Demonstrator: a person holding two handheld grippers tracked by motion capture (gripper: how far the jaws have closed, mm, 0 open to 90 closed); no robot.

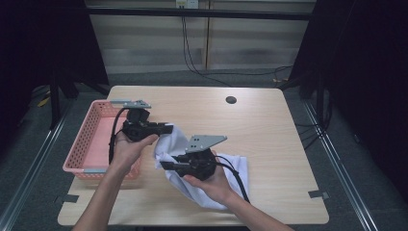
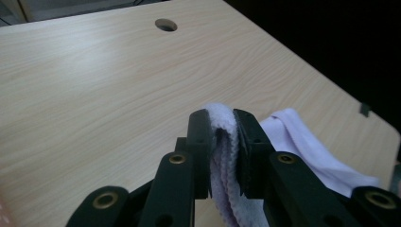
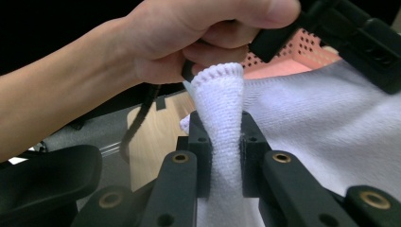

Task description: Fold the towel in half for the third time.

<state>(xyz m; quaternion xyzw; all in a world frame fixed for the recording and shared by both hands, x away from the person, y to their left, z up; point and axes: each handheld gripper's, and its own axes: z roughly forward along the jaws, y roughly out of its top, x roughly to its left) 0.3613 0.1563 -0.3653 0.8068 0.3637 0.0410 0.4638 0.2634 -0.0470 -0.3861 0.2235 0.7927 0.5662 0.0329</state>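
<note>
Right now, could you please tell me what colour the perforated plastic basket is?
The basket is pink, best seen in the high view.

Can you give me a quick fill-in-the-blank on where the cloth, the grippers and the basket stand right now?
1. Both the left gripper and the right gripper are shut on the white ____.
2. The pink basket sits at the table's ____ edge in the high view.
3. The round hole in the table lies ____ the cloth, toward the far edge.

Missing words: cloth; left; beyond
</note>
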